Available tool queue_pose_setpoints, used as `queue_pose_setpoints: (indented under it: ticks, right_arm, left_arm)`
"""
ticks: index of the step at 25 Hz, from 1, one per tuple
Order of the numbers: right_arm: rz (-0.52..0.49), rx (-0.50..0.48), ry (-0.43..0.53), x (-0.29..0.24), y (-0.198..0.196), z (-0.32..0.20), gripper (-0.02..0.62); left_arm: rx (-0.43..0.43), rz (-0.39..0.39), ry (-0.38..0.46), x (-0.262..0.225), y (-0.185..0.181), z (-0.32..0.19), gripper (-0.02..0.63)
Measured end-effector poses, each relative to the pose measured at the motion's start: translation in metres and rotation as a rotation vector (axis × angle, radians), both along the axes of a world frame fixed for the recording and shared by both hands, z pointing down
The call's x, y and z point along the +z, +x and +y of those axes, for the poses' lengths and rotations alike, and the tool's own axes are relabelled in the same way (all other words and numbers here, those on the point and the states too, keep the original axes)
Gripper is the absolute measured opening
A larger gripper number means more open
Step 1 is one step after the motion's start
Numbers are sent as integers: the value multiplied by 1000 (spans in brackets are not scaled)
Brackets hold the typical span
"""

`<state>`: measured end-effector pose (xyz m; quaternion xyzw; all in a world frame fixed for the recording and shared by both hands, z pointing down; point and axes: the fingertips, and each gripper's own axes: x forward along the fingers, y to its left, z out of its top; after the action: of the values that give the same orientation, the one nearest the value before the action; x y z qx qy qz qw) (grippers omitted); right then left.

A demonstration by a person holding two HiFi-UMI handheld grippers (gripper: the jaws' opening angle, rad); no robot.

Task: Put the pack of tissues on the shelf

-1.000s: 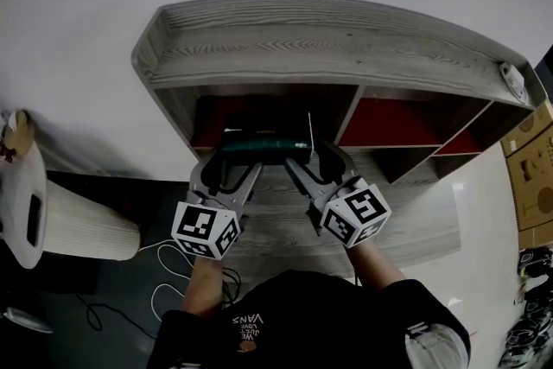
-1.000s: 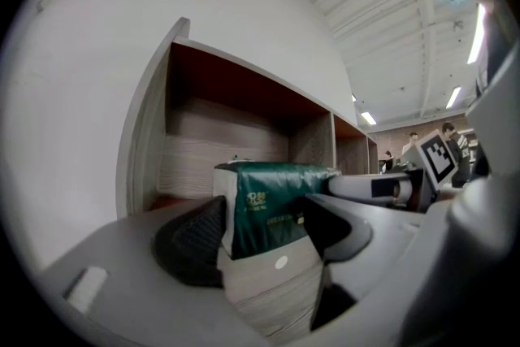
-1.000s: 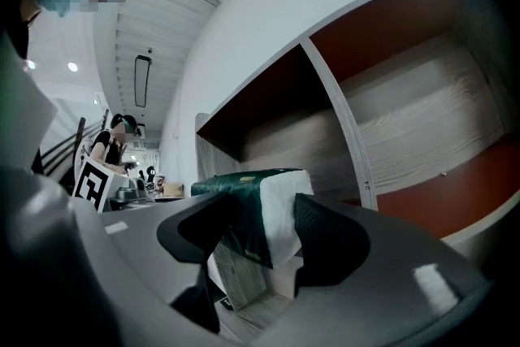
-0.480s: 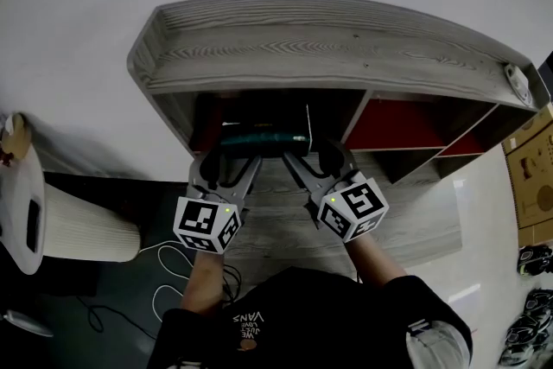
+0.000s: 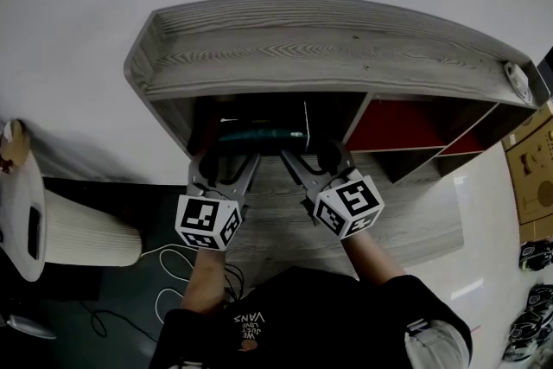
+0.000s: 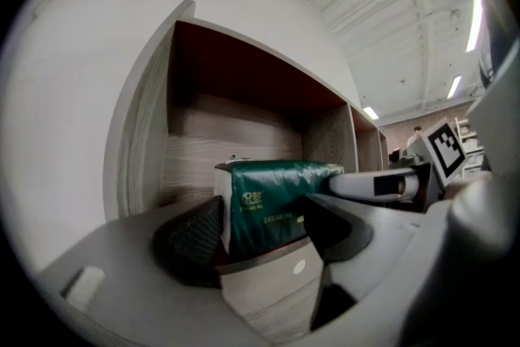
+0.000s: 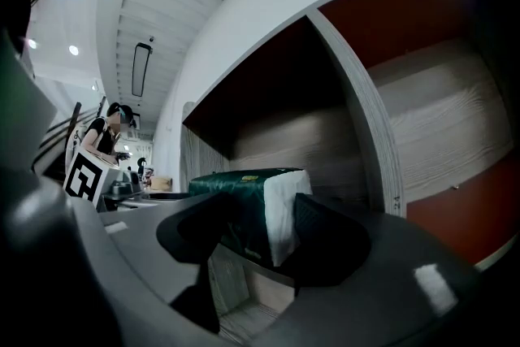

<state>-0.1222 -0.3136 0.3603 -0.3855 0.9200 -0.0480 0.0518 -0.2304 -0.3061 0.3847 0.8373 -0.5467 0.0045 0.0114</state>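
- The pack is a soft, dark green block with white ends. Gold print shows on the side facing my left gripper.
- It lies level, spanning both my grippers. One end sits between my left jaws, which press on it. The other end sits between the jaws of my right gripper, also closed on it.
- The shelf is grey wood-grain with dark red back panels. Its left compartment opens ahead of both pairs of jaws.
- The pack is at that compartment's mouth, over the board's front edge just below my jaws. I cannot tell whether it rests on the board.
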Motion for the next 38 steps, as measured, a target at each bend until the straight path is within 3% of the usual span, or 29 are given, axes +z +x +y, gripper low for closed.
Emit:
queue_pose_setpoints:
  ticks: [9,21,22,24,29,32,38]
  right_arm:
    - [-23,27,-6,1,7,1,240]
    - [4,93,40,-1,23,18,236]
    - [0,95,46,-2,23,20,213]
    - [-7,98,57,-4,24,23,102]
    - [-3,104,60,-3,24,27,5]
    - [5,98,55,-1,21,28,5]
    - [26,78,43,3,12,28,5]
  left_arm:
    - [5,34,27,-3,-2,3,350]
    - [-77,52,19,2,-19,24,347]
    - [-86,55,20,3,-21,26,327]
    - [-98,58,17,4,-25,30,273]
    - [-102,56,20,5,-24,38,99]
    - [-76,53,28,3,-17,37,52]
    - [-43,37,35,-1,-8,29,51]
